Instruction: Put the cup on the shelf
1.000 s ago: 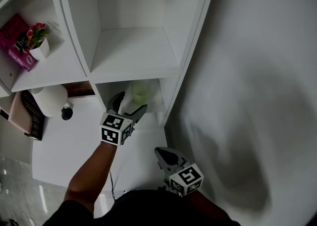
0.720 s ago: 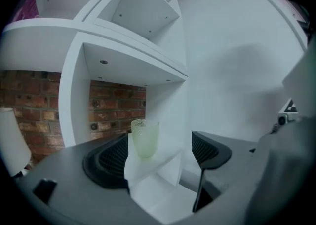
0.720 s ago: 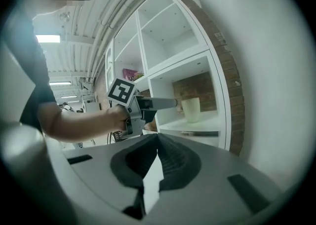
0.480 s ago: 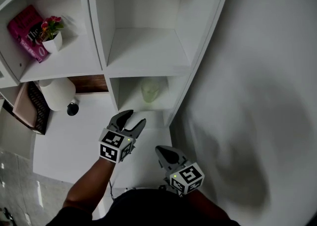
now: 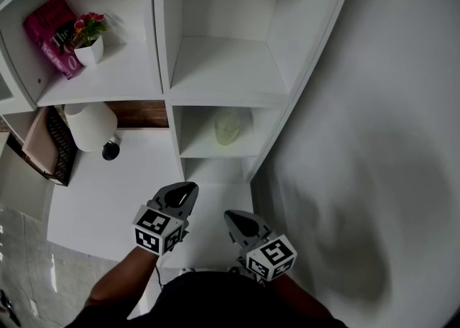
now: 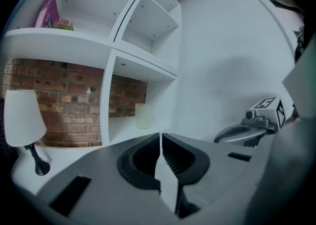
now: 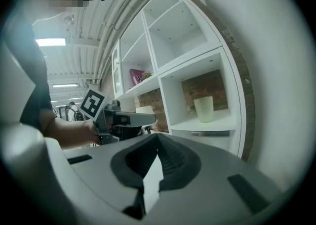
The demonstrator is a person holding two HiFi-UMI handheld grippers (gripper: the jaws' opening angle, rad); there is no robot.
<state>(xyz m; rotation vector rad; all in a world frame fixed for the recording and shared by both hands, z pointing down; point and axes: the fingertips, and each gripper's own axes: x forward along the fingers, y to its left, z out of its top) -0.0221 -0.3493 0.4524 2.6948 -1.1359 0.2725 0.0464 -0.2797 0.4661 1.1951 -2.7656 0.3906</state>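
A pale green cup stands upright alone in the lower right compartment of the white shelf unit; it shows as the cup in the left gripper view and the cup in the right gripper view. My left gripper hangs over the white table in front of that compartment, well back from the cup. Its jaws have just been closing and now stand shut with nothing between them. My right gripper is beside it, shut and empty too.
A white lamp stands on the table to the left. A pink book and a small flower pot sit in the upper left compartment. A brick wall backs the shelves. A plain white wall runs along the right.
My left gripper has let go of the cup, drawn back out of the compartment toward me, and its jaws have come together. The cup stays on the shelf. The right gripper barely shifted.
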